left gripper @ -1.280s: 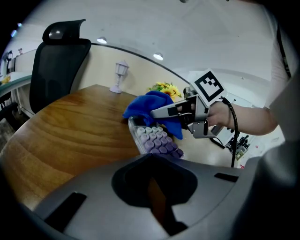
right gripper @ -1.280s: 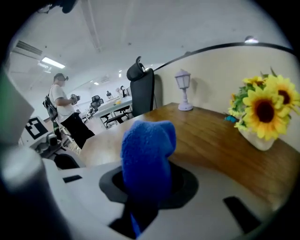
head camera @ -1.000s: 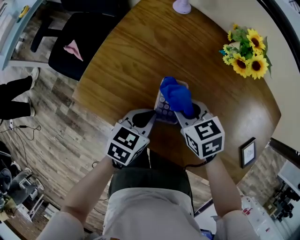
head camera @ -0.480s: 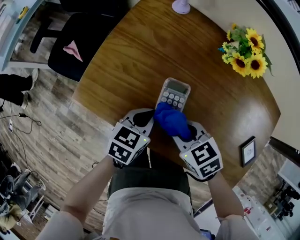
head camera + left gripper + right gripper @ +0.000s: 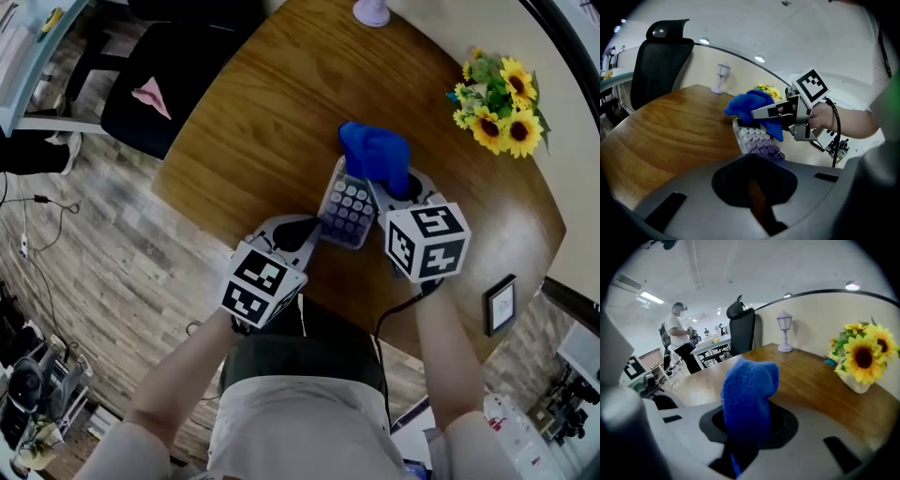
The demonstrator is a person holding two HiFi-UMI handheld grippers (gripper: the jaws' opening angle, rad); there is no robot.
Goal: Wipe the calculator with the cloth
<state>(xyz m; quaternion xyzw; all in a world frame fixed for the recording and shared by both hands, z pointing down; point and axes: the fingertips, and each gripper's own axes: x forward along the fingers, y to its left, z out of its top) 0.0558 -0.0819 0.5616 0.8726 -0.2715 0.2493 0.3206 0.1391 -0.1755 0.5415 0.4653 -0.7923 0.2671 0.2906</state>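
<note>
The calculator [image 5: 347, 214] is lying on the tabletop [image 5: 262, 112], its long axis running away from you. Your right tool [image 5: 386, 180] is clamping the cloth [image 5: 373, 155] over the calculator's far end. Your left tool [image 5: 302, 231], closed on nothing, is sitting at its near-left corner.

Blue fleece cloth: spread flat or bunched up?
Bunched. The blue fleece cloth stands as a thick wad from the right gripper's shut jaws, over the grey calculator's far end.

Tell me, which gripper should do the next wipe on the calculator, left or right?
Right, probably. The right gripper is shut on the blue cloth, which lies on the calculator's far end. The left gripper holds no cloth and sits by the near end.
</note>
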